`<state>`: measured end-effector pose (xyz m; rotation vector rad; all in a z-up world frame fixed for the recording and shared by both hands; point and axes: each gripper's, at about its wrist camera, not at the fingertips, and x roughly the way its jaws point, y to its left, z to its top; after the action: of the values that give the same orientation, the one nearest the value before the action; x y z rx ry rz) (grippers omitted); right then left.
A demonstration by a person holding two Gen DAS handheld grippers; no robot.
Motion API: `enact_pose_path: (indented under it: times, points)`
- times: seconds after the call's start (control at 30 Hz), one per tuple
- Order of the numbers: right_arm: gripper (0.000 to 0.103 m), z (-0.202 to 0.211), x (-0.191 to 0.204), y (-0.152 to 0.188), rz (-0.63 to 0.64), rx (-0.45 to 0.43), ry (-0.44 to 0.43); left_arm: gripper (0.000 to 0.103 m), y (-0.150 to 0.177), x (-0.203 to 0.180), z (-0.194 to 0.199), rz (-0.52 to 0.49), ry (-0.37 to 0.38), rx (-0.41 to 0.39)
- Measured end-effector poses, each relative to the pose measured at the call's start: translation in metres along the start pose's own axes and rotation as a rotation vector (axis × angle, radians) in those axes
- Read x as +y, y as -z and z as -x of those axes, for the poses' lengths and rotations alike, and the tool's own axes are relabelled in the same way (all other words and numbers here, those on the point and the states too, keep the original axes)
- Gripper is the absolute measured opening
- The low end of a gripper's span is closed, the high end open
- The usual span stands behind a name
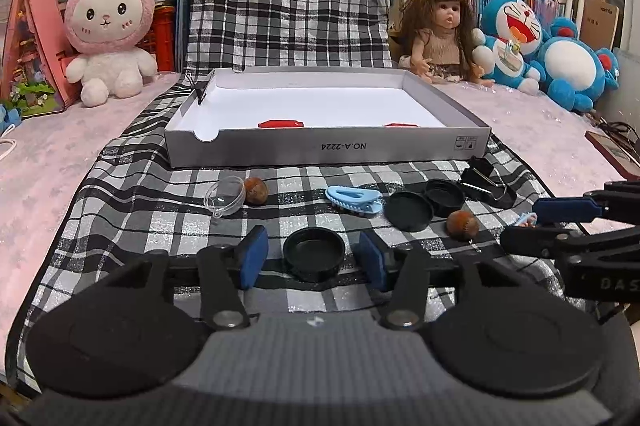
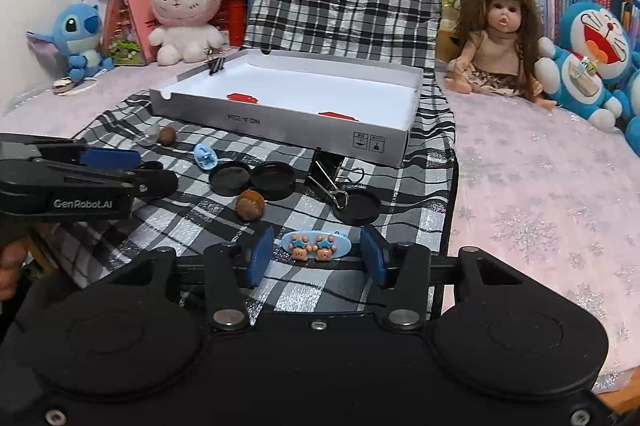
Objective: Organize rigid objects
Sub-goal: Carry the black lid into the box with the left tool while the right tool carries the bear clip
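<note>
Checked cloth: bare left of black cap. Right side crowded: caps, nut, binder clip. Box wall bars far edge.

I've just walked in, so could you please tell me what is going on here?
A person is sorting small items on a checked cloth toward a shallow white box. The open left tool brackets a black cap; the open right tool brackets a blue bear hair clip. Neither is gripped yet.
</note>
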<state>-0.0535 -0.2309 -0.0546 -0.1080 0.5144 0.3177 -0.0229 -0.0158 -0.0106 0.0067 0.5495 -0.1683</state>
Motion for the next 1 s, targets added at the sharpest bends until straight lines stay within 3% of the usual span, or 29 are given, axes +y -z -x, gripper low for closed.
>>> enact_pose_path:
  times: [0.13, 0.17, 0.23, 0.27, 0.4, 0.63, 1.0]
  points:
    - [0.044, -0.002, 0.002, 0.001, 0.001, -0.002, 0.008, 0.066, 0.005, -0.002, 0.001, 0.002, -0.012, -0.020]
    - [0.043, -0.003, 0.003, 0.002, -0.001, -0.001, 0.007, 0.063, 0.005, -0.003, 0.001, -0.003, -0.014, -0.025]
    - [0.038, -0.003, 0.003, 0.002, -0.009, -0.001, 0.005, 0.043, 0.007, -0.004, 0.003, -0.006, -0.024, -0.036]
    - [0.038, -0.003, 0.003, 0.002, -0.015, -0.002, 0.002, 0.038, 0.007, -0.005, 0.004, -0.002, -0.030, -0.042]
    - [0.037, 0.000, 0.003, 0.000, -0.028, -0.022, 0.002, 0.038, 0.004, -0.007, 0.009, 0.007, -0.052, -0.079]
    - [0.037, 0.001, -0.005, -0.020, -0.093, -0.034, 0.001, 0.038, -0.021, -0.003, 0.009, 0.023, -0.023, -0.077]
    - [0.037, -0.026, -0.031, -0.086, -0.206, 0.005, -0.008, 0.038, -0.088, 0.022, -0.023, 0.082, 0.036, -0.026]
